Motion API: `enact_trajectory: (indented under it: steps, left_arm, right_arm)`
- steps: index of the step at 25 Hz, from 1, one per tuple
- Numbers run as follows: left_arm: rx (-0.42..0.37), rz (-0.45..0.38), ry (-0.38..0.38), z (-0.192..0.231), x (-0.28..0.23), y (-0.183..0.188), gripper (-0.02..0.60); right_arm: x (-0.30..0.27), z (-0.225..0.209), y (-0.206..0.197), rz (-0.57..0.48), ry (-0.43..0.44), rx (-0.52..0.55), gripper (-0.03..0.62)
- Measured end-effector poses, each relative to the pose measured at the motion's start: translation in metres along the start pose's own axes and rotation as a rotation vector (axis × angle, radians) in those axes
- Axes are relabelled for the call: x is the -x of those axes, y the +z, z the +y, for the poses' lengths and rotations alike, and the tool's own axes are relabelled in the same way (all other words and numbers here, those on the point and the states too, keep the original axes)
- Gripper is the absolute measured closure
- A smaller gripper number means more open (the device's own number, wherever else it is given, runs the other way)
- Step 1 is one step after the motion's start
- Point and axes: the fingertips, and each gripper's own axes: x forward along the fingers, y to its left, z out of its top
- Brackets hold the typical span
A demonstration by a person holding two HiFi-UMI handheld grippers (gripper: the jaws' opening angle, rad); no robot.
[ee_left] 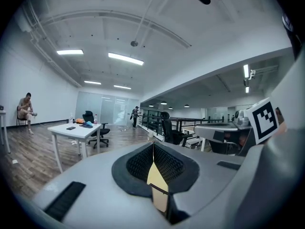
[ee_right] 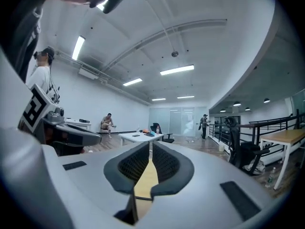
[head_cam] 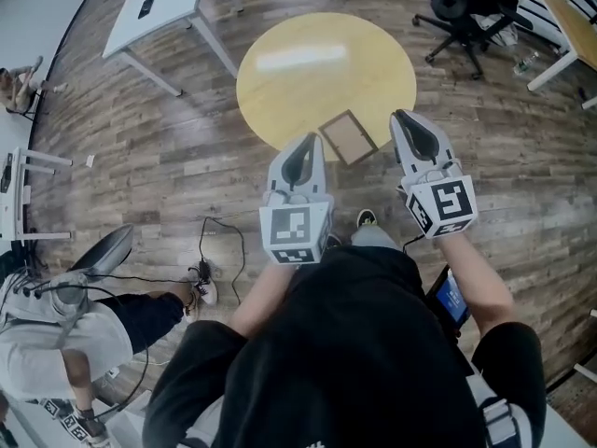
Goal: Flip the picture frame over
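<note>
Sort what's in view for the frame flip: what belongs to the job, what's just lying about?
Job:
- picture frame, flat on the round table near its edge
- left gripper and right gripper, both shut, empty, not touching the frame

Lying about:
- white table
- office chair
- cable on the floor
- wooden desk

I count one round yellow wooden table, one brown rectangular picture frame, two grey handheld grippers, left gripper and right gripper, two black wheeled office chairs, two white rectangular tables, one pale wooden desk, and three other people.
</note>
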Motion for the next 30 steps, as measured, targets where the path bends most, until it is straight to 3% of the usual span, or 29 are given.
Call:
enact_trajectory:
  steps: [6, 18, 24, 30]
  left_arm:
    - [-0.003, -0.038, 0.005, 0.004, 0.015, 0.017, 0.558]
    - [0.0, -0.018, -0.001, 0.005, 0.016, 0.005, 0.558]
    - [-0.019, -0.034, 0.004, -0.012, -0.005, 0.016, 0.558]
    - [-0.028, -0.028, -0.026, -0.043, -0.028, 0.027, 0.558]
  right_arm:
    - [0.011, 0.028, 0.018, -0.04, 0.089, 0.019, 0.574]
    - [0.006, 0.048, 0.031, -0.029, 0.122, 0.107, 0.574]
    - [0.0, 0.018, 0.033, -0.035, 0.147, 0.098, 0.574]
    - [0.011, -0.023, 0.033, -0.01, 0.112, 0.073, 0.574]
